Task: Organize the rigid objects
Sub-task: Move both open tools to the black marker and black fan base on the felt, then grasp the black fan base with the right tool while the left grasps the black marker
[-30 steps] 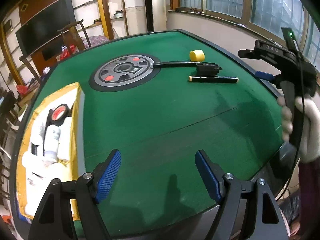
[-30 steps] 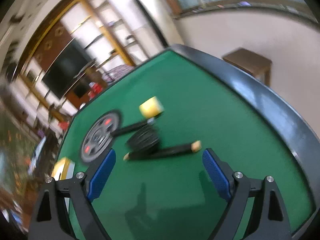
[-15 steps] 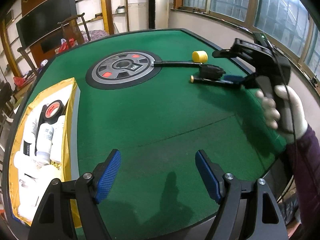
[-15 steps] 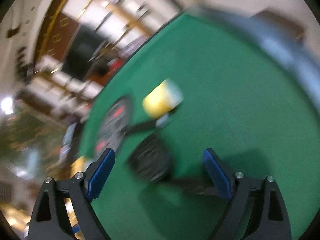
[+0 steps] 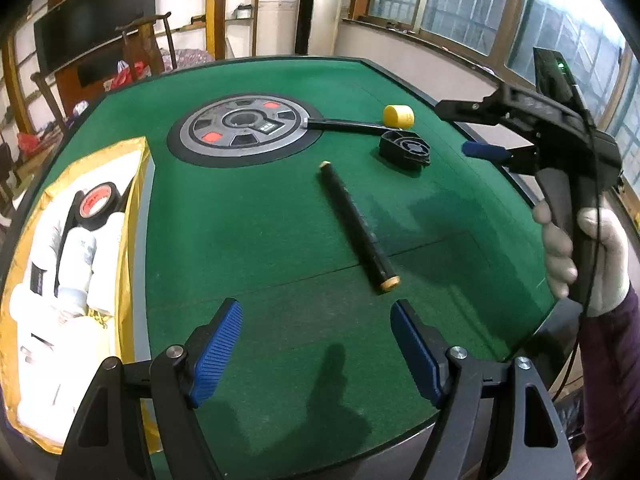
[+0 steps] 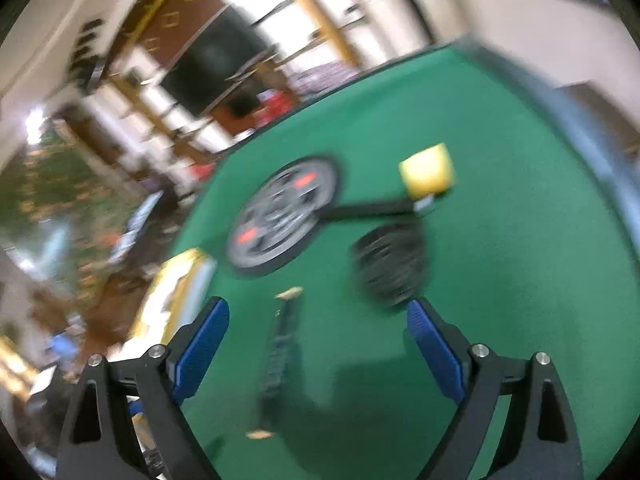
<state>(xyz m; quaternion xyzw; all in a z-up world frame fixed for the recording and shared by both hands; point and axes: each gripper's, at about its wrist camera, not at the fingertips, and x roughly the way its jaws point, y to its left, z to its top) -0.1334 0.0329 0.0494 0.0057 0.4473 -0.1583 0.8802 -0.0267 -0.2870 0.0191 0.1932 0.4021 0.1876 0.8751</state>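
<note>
We hold both grippers over the green tabletop (image 5: 256, 240), left gripper (image 5: 316, 352) and right gripper (image 6: 318, 344) each with jaws spread wide and empty. The black rod (image 5: 358, 226) lies mid-table, near a black ribbed part (image 5: 406, 148) and yellow cap (image 5: 398, 116).

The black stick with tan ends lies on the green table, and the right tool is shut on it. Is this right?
Not quite. The black stick does lie on the green table, but the right tool is open and holds nothing; the right wrist view shows its fingers wide apart above the stick.
</note>
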